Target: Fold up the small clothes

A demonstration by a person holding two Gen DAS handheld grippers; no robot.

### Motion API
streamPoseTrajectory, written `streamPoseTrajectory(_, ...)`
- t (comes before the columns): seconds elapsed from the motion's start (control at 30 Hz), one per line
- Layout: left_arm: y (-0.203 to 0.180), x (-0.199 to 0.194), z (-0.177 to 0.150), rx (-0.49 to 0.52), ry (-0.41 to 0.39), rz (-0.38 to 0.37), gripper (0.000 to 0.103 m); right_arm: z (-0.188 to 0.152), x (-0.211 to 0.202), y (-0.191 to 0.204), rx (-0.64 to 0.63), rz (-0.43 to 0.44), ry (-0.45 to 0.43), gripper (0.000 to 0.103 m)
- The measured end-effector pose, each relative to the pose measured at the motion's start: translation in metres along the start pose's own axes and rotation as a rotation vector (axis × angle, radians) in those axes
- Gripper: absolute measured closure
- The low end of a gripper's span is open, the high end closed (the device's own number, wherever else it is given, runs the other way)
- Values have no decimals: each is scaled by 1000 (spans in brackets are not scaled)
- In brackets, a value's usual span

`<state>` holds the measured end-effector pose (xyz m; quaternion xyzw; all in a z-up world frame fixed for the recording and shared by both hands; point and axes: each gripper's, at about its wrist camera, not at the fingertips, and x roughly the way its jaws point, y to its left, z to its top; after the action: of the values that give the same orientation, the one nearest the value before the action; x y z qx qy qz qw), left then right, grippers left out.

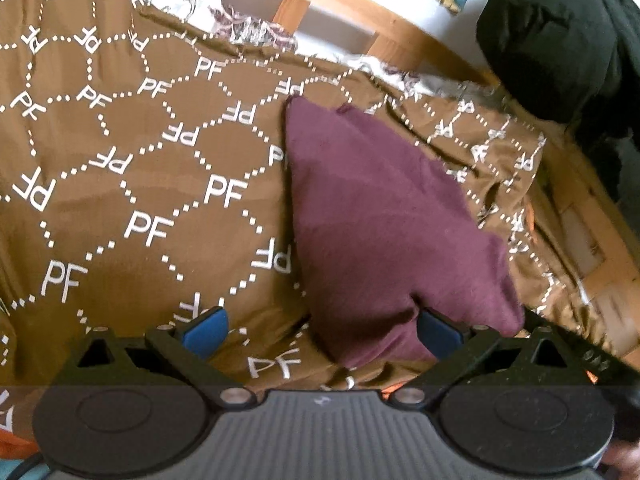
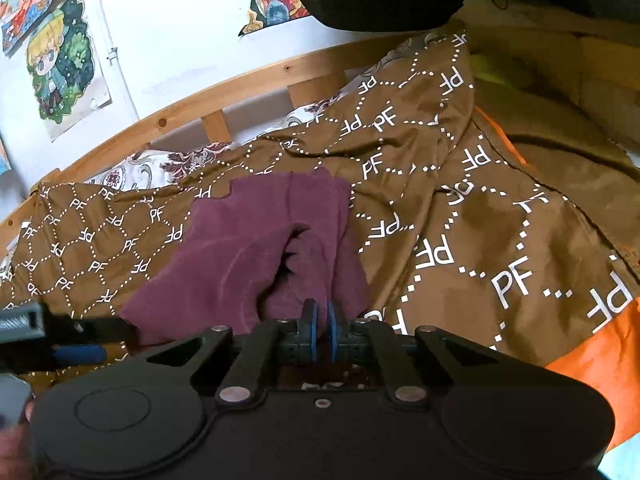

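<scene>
Right gripper pinches maroon cloth (left gripper spread).

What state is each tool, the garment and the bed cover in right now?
Left tool: open, maroon garment's near edge between its pads.
Right tool: shut on the maroon garment.
Maroon garment: partly folded, bunched at the right tool.
Brown PF-print cover: spread on the bed, wrinkled.

The near edge of the maroon garment is hidden behind the right gripper; whether cloth is pinched between its pads cannot be told. The black bundle is cut off by the frame's corner. The wall posters are cropped at the left edge.
</scene>
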<state>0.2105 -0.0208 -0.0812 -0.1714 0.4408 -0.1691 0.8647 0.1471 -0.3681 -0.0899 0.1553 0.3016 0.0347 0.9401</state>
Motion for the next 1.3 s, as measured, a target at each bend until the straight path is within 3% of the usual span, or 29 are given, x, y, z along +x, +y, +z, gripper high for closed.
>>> streamPoseTrajectory(0.23, -1, 4, -5, 14, 21, -8, 1, 3, -7, -15, 105, 4, -53, 57)
streamPoseTrajectory(0.4, -3, 4, -7, 14, 29, -13, 1, 4, -8, -21, 145, 12, -85, 27)
streamPoseTrajectory(0.5, -3, 4, -7, 13, 29, -16, 1, 4, -9, -20, 142, 19, -94, 17)
streamPoseTrajectory(0.77, 7, -26, -16, -47, 46, -15, 1, 0, -24, -15, 154, -1, -165, 1)
streamPoseTrajectory(0.8, 5, -31, -14, -45, 31, -10, 1, -5, -34, -13, 196, -27, -191, 1)
streamPoseTrajectory(0.87, -2, -36, -9, -20, 24, -16, 1, -13, -49, -13, 309, 10, -198, 0)
streamPoseTrajectory(0.93, -9, -38, -7, 3, 20, -35, 1, -19, -61, -7, 337, -8, -199, 0)
streamPoseTrajectory(1.13, -28, -34, -18, 58, 42, -51, 1, -36, -93, 29, 106, -115, -183, 0)
streamPoseTrajectory(1.3, -34, -39, -20, 94, 8, -41, 1, -41, -99, 24, 126, -125, -203, 0)
